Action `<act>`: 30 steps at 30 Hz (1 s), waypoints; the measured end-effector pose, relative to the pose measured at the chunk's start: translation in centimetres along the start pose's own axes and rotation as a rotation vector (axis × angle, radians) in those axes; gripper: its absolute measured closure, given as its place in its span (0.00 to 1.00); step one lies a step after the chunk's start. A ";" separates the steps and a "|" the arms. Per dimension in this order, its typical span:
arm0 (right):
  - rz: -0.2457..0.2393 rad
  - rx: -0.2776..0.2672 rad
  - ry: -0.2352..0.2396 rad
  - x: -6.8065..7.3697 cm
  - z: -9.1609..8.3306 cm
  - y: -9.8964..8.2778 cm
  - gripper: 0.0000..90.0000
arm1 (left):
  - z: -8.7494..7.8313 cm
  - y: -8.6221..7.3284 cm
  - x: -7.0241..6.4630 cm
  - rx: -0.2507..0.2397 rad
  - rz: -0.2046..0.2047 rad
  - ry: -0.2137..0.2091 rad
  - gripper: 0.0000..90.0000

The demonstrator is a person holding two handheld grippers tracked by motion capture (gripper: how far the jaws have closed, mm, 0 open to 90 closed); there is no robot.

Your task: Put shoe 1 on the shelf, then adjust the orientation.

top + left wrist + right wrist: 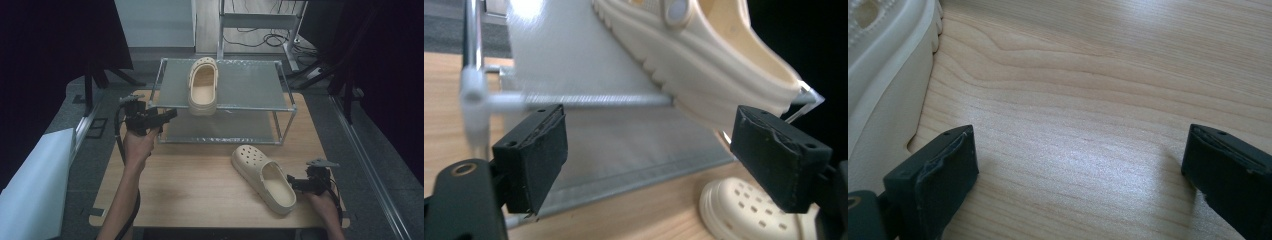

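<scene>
High view: my left gripper [167, 114], jaws wide and empty, sits at nine o'clock from the shelf clog [203, 86]; right gripper [292, 182] wide too.

The clog on the rack's top shelf [202, 87] is looking like cream moulded foam-plastic, matt and smooth, with a ridged sole edge. The clog below the rack [264, 177] is showing the same matt finish, pierced with small holes. The rack [250, 85] is showing bright metal tubes and dull grey, finely textured shelf sheets. The table [200, 185] beneath the rack is showing pale, satin wood grain. The jaw pads are looking like matt black rubber, slightly scuffed.
</scene>
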State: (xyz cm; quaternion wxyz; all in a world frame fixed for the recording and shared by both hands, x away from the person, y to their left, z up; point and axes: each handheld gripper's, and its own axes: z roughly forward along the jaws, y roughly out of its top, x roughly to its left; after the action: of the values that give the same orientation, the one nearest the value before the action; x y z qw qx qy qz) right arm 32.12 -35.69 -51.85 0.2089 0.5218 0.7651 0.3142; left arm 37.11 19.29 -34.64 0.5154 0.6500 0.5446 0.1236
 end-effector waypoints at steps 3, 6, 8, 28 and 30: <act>0.002 -0.005 -0.002 0.0 0.0 0.0 0.01 | -0.3 -1.0 0.3 0.009 -0.002 0.002 0.15; 0.002 -0.006 -0.002 0.0 0.0 0.0 0.01 | -0.5 -2.2 0.5 0.022 0.004 0.014 0.12; 0.002 -0.008 -0.002 0.0 0.0 0.0 0.01 | -0.5 -2.9 0.6 0.035 0.014 0.026 0.08; 0.003 -0.016 0.015 -0.1 -0.1 -0.1 0.01 | -0.3 -11.6 2.7 0.083 0.094 0.095 0.00; 0.009 -0.016 0.023 -0.1 -0.2 -0.2 0.01 | -0.2 -12.5 3.0 0.095 0.099 0.101 0.00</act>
State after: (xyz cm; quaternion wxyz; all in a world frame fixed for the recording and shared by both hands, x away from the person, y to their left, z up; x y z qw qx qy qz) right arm 31.90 -35.87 -51.87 0.2030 0.5200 0.7625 0.3272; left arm 30.82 20.34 -45.76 0.4492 0.6929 0.5422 0.1555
